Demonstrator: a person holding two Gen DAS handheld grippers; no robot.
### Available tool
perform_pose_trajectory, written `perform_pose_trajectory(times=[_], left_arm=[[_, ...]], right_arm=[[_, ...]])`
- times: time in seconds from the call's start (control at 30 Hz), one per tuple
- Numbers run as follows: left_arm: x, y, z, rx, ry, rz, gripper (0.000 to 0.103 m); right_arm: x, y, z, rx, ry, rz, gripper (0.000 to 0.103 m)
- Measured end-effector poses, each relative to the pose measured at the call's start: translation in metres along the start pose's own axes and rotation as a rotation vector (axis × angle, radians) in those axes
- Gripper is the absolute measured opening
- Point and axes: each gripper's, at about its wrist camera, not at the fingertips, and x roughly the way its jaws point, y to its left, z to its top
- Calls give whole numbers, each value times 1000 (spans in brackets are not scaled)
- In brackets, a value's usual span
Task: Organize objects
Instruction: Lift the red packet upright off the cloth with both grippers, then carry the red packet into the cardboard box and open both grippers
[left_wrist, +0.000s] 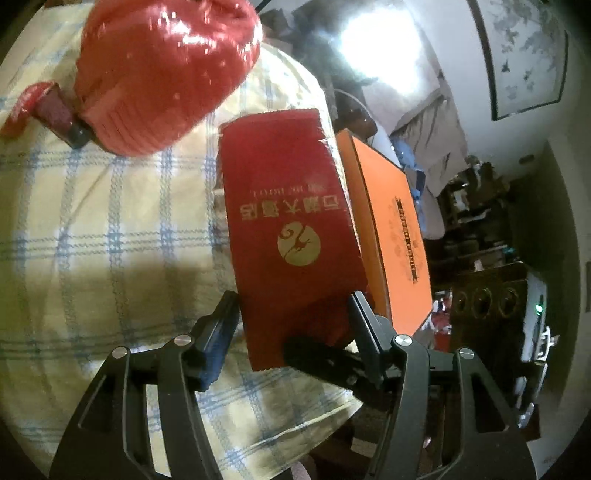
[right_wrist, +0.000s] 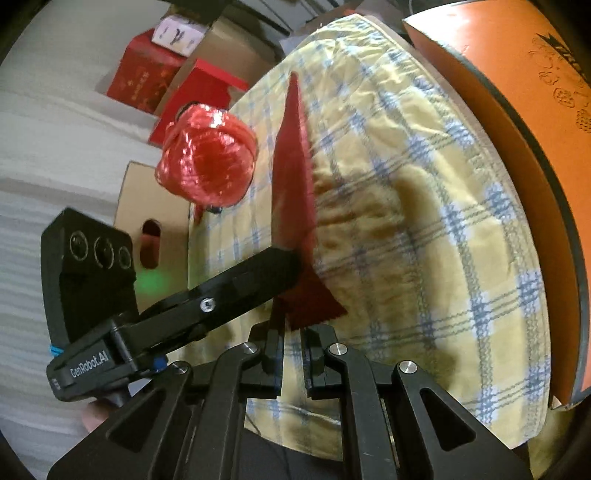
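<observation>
A flat red packet (left_wrist: 288, 221) with gold lettering and a gold round emblem is lifted off the yellow plaid tablecloth (left_wrist: 110, 236). In the right wrist view it shows edge-on (right_wrist: 293, 177). My right gripper (right_wrist: 291, 343) is shut on its near corner; in the left wrist view that gripper's black finger (left_wrist: 321, 354) clamps the packet's lower edge. My left gripper (left_wrist: 295, 314) is open, its fingers on either side of the packet's near end, not pressing it. A shiny red ball of plastic twine (left_wrist: 166, 70) lies at the far side of the cloth and also shows in the right wrist view (right_wrist: 207, 158).
A large flat orange box (left_wrist: 391, 229) lies along the table's right edge, also in the right wrist view (right_wrist: 517, 147). A small red and dark object (left_wrist: 48, 110) lies beside the twine. Red gift boxes (right_wrist: 144, 81) and a cardboard carton (right_wrist: 147, 214) stand beyond the table.
</observation>
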Motion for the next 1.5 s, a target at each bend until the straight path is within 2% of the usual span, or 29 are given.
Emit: perform_pose_trajectory(times=[0.03,0.07,0.1,0.13,0.17,0.23,0.4,0.7,0.93,1.07,1.33,1.5], left_arm=[[0,1,0,-2,-5,-7,55],[1,1,1,-6,-8,-6,51],[2,2,1,-7,-6,1,41],[3,3,2,-6,-4,11,35],[2,4,2,-4,-5,23,24],[1,6,2,5,-13,39,14],[-9,-4,-2,40,-47,58,5],[-65,-26,-8,119,-147,44,4],[-113,-37,-6,139,-237,58,4],[-143,-28,-5,121,-290,68,4],[-205,15,-3,52,-395,115,4],[-233,42,-5,14,-431,155,4]], right_arm=[[1,1,-1,-4,1,-2,8],[0,2,-1,-11,-2,-11,8],[0,1,-1,-16,-6,-18,8],[-1,2,-1,-21,-10,-21,8],[-2,3,-1,-26,-14,-29,8],[-4,5,-2,-46,-31,-58,8],[-9,12,-4,-83,-52,-82,8],[-36,61,-6,-192,-130,-88,8],[-38,110,-3,-262,-140,-51,8],[-25,146,-2,-324,-131,-36,8],[14,211,-4,-421,-93,-1,8],[45,243,-7,-459,-55,24,8]])
